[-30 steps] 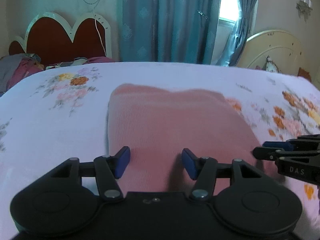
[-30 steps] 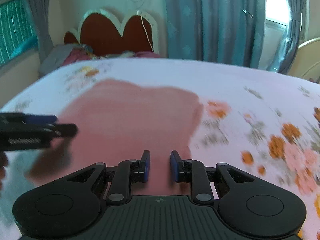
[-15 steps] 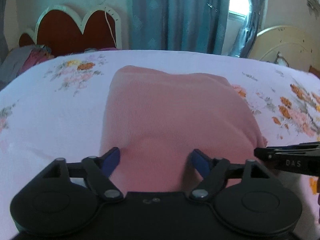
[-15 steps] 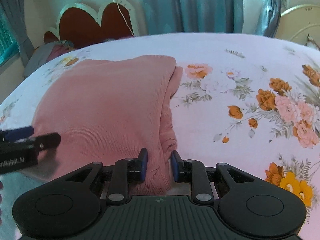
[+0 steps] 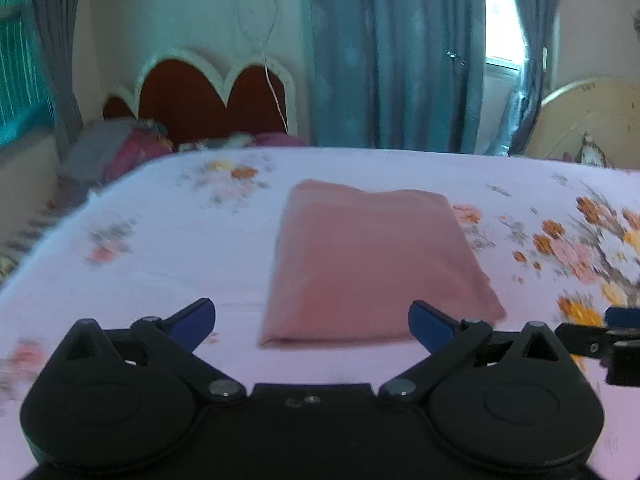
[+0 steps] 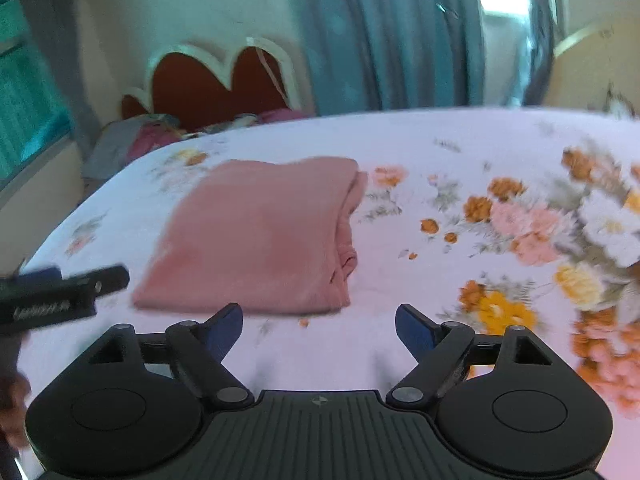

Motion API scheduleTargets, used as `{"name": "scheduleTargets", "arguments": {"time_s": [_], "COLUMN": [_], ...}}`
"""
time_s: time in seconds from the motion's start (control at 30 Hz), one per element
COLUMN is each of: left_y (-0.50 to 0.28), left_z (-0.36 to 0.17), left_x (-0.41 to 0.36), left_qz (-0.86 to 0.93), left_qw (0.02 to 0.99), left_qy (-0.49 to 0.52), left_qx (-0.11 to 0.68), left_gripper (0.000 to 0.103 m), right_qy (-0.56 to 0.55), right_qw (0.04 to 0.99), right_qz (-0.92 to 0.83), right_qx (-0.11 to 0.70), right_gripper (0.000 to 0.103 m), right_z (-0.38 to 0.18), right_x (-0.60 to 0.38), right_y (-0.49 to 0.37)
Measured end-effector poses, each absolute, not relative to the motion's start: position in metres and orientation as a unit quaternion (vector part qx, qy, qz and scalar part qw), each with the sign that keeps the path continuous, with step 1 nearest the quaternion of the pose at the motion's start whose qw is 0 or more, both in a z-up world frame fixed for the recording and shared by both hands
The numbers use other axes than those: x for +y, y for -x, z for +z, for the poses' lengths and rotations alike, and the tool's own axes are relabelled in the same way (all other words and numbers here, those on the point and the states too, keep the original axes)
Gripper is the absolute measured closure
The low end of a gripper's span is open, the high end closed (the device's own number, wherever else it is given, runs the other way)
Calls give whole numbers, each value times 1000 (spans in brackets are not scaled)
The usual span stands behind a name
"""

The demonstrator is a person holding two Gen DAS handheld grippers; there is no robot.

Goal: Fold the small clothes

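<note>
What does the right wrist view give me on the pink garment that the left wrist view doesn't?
Only the right wrist view shows the pink garment's layered, bunched right edge, plus the left gripper from the side. Only the left wrist view shows the garment's smooth left fold edge squarely and the right gripper's tip. Both show the garment folded flat on the floral bedsheet, clear of the jaws, which have just been opening.

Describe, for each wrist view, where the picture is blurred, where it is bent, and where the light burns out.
Left wrist: floral bedsheet smeared by motion, pink folded garment soft-edged, window washed out, black corners from the fisheye. Right wrist: flowers at right streaked, curtain blurred, bed edge curved, window glare top right; the tongs stay sharp.
</note>
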State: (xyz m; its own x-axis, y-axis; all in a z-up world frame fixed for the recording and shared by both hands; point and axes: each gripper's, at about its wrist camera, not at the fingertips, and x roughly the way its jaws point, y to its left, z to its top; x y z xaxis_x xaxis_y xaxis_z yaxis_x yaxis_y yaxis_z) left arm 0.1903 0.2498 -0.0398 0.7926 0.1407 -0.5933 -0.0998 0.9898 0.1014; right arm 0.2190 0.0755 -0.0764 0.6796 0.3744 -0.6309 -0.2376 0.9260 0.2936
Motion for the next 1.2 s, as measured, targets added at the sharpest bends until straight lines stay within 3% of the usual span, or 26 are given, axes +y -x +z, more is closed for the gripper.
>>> {"name": "scheduleTargets", "arguments": {"time_s": [0.2, 0.23, 0.3, 0.53, 1.2], "left_y": [-110, -99, -78, -23, 6], "left_z": [6, 11, 20, 39, 64], "left_x": [235, 232, 227, 241, 227], "left_qz": [47, 50, 49, 7, 78], "left_qw": [954, 954, 953, 958, 959], "left_qy": [-4, -4, -1, 83, 34], "left_qx": [296, 295, 297, 275, 272], "left_gripper": [0, 0, 0, 0, 0], "right_qy": [-76, -74, -71, -73, -68], "right_qw": [917, 918, 924, 936, 956], "right_qz": [192, 197, 205, 212, 141], "right_qx": [342, 336, 316, 273, 247], "right_gripper": [18, 9, 1, 1, 0], "right_z": [-29, -22, -7, 27, 53], "right_x": [57, 55, 51, 38, 31], "right_y": [-136, -123, -98, -37, -10]}}
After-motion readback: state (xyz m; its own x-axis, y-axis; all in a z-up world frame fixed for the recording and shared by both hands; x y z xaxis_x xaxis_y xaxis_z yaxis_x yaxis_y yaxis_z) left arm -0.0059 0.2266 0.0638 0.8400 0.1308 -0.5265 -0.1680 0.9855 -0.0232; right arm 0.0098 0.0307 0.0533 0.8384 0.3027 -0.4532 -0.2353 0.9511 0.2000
